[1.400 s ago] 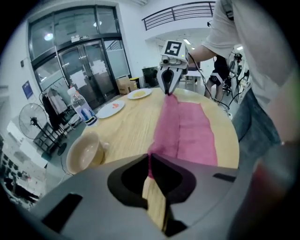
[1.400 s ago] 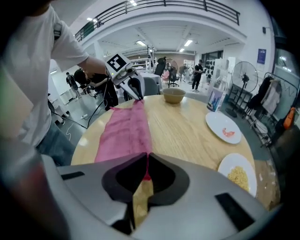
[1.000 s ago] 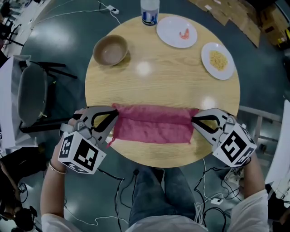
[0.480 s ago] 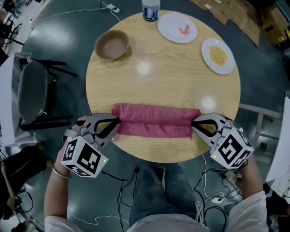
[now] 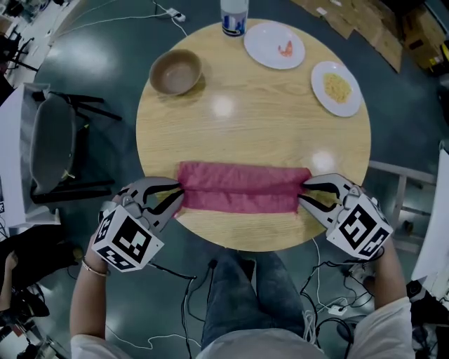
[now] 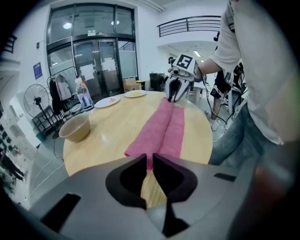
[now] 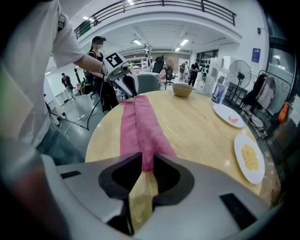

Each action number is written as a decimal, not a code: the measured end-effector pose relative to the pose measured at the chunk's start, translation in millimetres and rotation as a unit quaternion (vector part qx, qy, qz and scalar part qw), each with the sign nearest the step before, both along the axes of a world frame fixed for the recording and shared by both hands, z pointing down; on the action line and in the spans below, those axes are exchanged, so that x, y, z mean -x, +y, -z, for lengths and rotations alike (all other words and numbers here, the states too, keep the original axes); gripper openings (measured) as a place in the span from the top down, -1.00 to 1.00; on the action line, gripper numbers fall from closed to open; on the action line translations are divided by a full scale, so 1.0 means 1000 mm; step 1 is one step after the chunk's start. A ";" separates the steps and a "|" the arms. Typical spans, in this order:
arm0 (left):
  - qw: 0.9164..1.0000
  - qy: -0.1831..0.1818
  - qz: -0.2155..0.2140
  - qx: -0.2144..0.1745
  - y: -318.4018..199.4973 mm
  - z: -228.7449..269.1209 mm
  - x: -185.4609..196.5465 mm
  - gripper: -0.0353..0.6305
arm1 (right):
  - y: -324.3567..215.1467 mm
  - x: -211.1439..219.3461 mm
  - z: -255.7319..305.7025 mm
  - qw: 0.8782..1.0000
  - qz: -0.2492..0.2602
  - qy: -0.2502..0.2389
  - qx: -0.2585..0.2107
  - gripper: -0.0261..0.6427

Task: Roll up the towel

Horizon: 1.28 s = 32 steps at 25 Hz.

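A red towel [image 5: 242,188] lies across the near side of the round wooden table [image 5: 252,119], folded into a long narrow band with a crease along its length. My left gripper [image 5: 179,197] is at the band's left end and is shut on the towel's edge [image 6: 161,129], which shows in the narrow slit between the jaws. My right gripper [image 5: 302,193] is at the right end. Its jaws have just been opening, and the towel's end [image 7: 138,122] still lies between them. Each gripper also shows at the towel's far end in the other's view.
At the far side of the table stand a brown bowl [image 5: 175,72], a water bottle [image 5: 233,15], a plate with a shrimp [image 5: 273,45] and a plate of yellow food [image 5: 337,87]. A chair [image 5: 52,147] stands left of the table. Cables lie on the floor.
The towel has been turned over once more along its length and is now a narrower band. Both grippers have shifted slightly with it. The right jaws have parted a little.
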<state>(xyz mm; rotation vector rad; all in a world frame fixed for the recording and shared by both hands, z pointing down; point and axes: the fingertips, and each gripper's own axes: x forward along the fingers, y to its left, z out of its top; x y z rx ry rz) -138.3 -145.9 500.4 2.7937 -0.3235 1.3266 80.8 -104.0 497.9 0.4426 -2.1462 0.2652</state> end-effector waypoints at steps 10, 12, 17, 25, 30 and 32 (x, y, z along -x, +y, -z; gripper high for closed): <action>0.997 -0.030 -0.018 0.070 -0.030 0.007 -0.010 0.69 | -0.032 -0.007 0.011 0.998 -0.013 -0.006 0.059 0.62; 0.993 -0.055 -0.041 0.097 -0.035 -0.004 -0.016 0.68 | -0.039 -0.003 0.006 0.996 -0.010 -0.014 0.091 0.62; 0.980 -0.096 -0.075 0.156 -0.040 -0.019 -0.026 0.67 | -0.044 -0.002 -0.010 0.988 0.007 -0.010 0.152 0.62; 0.974 -0.123 -0.081 0.174 -0.039 -0.025 -0.028 0.72 | -0.048 -0.003 -0.018 0.988 0.018 0.011 0.155 0.81; 0.971 -0.127 -0.087 0.182 -0.037 -0.024 -0.027 0.79 | -0.047 -0.003 -0.017 0.987 0.033 0.020 0.153 0.83; 0.975 -0.130 -0.091 0.158 -0.038 -0.024 -0.026 0.78 | -0.045 -0.003 -0.017 0.988 0.039 0.027 0.144 0.80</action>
